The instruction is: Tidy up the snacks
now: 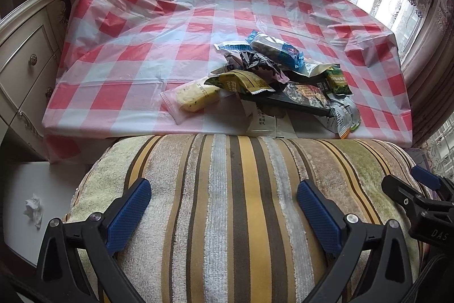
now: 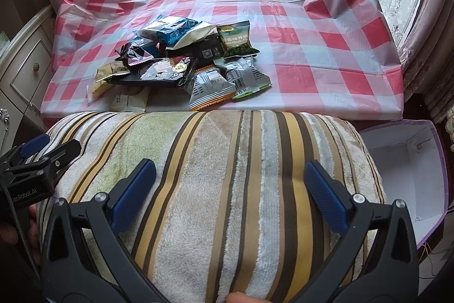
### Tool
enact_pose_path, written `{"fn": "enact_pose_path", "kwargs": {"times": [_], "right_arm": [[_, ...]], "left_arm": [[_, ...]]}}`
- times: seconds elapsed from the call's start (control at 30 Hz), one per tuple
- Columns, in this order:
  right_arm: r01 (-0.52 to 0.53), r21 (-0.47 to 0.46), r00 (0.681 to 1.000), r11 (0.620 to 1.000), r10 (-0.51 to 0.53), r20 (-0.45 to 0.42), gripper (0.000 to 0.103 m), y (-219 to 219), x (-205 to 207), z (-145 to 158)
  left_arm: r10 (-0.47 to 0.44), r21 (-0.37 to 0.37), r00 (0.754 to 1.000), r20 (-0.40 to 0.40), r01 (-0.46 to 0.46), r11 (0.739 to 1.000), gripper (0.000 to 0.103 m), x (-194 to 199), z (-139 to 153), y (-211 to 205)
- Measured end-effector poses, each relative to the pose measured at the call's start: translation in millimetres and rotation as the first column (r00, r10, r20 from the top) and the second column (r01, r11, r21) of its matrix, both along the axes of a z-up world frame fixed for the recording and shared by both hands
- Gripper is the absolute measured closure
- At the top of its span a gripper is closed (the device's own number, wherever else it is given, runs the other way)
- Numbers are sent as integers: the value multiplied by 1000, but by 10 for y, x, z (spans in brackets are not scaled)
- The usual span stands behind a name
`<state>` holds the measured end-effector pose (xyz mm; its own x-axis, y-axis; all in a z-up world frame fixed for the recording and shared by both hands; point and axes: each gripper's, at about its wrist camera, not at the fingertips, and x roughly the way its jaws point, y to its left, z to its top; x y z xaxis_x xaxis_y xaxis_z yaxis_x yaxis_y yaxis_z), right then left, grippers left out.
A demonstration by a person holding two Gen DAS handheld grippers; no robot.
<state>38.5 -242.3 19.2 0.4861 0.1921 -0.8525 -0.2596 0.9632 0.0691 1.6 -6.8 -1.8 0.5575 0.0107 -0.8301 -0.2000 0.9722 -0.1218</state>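
A heap of snack packets (image 1: 272,81) (image 2: 187,61) lies near the front edge of the table with the red-and-white checked cloth (image 1: 170,27) (image 2: 312,33). It includes a clear-wrapped yellow cake (image 1: 194,98), a blue-and-white packet (image 1: 276,48), a green pea packet (image 2: 237,40) and two grey packets (image 2: 227,83). My left gripper (image 1: 224,208) is open above a striped towel-covered cushion (image 1: 241,203), short of the table, with nothing between its fingers. My right gripper (image 2: 231,195) is open over the same cushion (image 2: 227,175), also empty. Each gripper shows at the edge of the other's view.
An open white-lined box with a purple rim (image 2: 408,169) sits low at the right of the cushion. A cream drawer cabinet (image 1: 25,61) stands left of the table. A crumpled tissue (image 1: 34,209) lies on a white surface at lower left. Curtains and a window lie beyond.
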Motion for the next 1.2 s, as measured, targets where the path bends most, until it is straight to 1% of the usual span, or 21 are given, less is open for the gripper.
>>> {"fn": "enact_pose_path", "kwargs": {"times": [0.7, 1.2], "right_arm": [[0, 0, 1000, 1000, 0, 0, 0, 1, 3, -4], [-1, -5, 1000, 1000, 1, -1, 0, 4, 6, -21]], "left_arm": [[0, 0, 1000, 1, 0, 1000, 0, -1, -1, -8], [3, -14, 1000, 8, -3, 1000, 0, -9, 3, 1]]}}
